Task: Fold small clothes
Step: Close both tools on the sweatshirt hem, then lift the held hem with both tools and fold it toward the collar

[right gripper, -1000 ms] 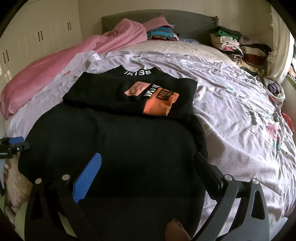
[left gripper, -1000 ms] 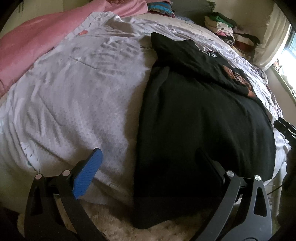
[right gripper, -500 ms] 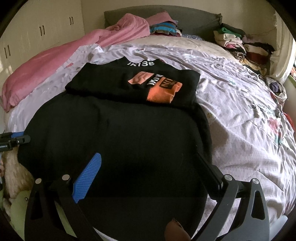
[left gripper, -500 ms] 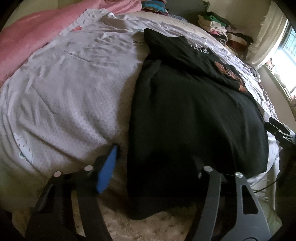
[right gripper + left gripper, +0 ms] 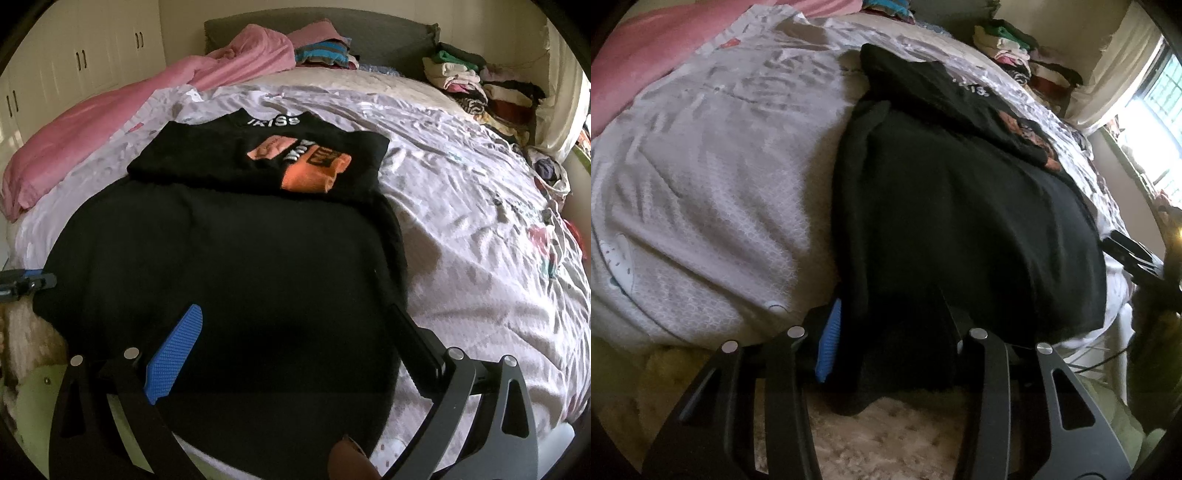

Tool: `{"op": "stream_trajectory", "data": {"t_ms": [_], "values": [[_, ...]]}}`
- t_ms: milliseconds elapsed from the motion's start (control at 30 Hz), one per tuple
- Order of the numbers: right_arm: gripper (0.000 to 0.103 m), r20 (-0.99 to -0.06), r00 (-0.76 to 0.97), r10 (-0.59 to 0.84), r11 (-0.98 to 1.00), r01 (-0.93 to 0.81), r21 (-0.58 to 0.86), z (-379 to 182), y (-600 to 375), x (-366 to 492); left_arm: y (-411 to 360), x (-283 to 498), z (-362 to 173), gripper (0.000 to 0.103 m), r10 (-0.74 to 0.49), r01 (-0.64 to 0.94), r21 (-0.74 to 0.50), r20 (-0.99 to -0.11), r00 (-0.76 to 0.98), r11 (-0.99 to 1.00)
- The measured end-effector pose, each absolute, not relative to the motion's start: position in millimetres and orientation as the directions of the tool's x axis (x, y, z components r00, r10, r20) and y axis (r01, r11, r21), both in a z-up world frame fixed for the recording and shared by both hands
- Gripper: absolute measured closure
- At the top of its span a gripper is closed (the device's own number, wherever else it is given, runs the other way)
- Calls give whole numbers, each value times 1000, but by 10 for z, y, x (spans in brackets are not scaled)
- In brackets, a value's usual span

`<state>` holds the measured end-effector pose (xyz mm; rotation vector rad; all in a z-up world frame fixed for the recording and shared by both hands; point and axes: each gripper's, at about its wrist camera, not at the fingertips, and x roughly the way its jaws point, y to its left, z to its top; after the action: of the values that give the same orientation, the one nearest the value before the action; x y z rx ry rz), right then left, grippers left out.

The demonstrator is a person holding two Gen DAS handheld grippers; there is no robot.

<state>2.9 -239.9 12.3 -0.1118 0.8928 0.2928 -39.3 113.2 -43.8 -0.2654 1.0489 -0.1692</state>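
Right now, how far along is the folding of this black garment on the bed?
Done: the black garment lies spread flat, printed top folded over. In hand: the left gripper jaws have been closing on its near corner. Left: the right gripper hovers open, and no lift yet.

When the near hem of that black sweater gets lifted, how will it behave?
Probably floppy: the black sweater drapes limply over the bed edge. It looks thick and knitted, so likely heavyish, sagging between grips. The left tool, jaws just closing around its corner, should hold; the fabric looks grippy, not slippery.
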Motion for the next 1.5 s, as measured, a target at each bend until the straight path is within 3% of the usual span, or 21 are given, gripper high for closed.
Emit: {"op": "stream_trajectory", "data": {"t_ms": [200, 267, 367, 633, 733, 867, 1200, 1333, 1400, 1467, 1500], "values": [[4, -811, 546, 210, 955, -293, 50, 71, -2637, -103, 1198, -383, -493, 69, -278, 3, -316, -828, 487, 949], [4, -821, 529, 216, 955, -290, 64, 47, -2699, -151, 1237, -384, -500, 78, -276, -9, -321, -828, 488, 947], [4, -842, 497, 208, 955, -291, 64, -9, -2778, -241, 1286, -401, -501, 85, -274, -29, -330, -827, 491, 943], [6, -878, 416, 235, 945, -309, 106, -141, -2887, -474, 1279, -403, -498, 85, -264, -34, -322, -827, 496, 946], [24, -892, 388, 234, 946, -301, 118, -208, -2931, -516, 1271, -411, -492, 85, -251, -37, -310, -828, 501, 950], [40, -898, 358, 258, 946, -284, 159, -287, -2987, -534, 1280, -430, -488, 85, -246, -43, -309, -827, 506, 950], [65, -886, 355, 297, 934, -302, 192, -436, -2971, -573, 1323, -460, -506, 83, -241, -66, -316, -829, 504, 947], [92, -871, 375, 316, 927, -320, 198, -381, -2978, -585, 1322, -462, -517, 83, -247, -66, -322, -828, 503, 944], [94, -863, 389, 323, 923, -332, 196, -324, -2962, -589, 1341, -466, -505, 86, -254, -71, -333, -825, 504, 940], [95, -853, 400, 337, 918, -341, 203, -270, -2952, -587, 1344, -475, -471, 98, -250, -69, -329, -823, 510, 942], [95, -841, 412, 351, 914, -347, 212, -217, -2951, -584, 1345, -484, -445, 98, -253, -66, -333, -818, 517, 941]]}}
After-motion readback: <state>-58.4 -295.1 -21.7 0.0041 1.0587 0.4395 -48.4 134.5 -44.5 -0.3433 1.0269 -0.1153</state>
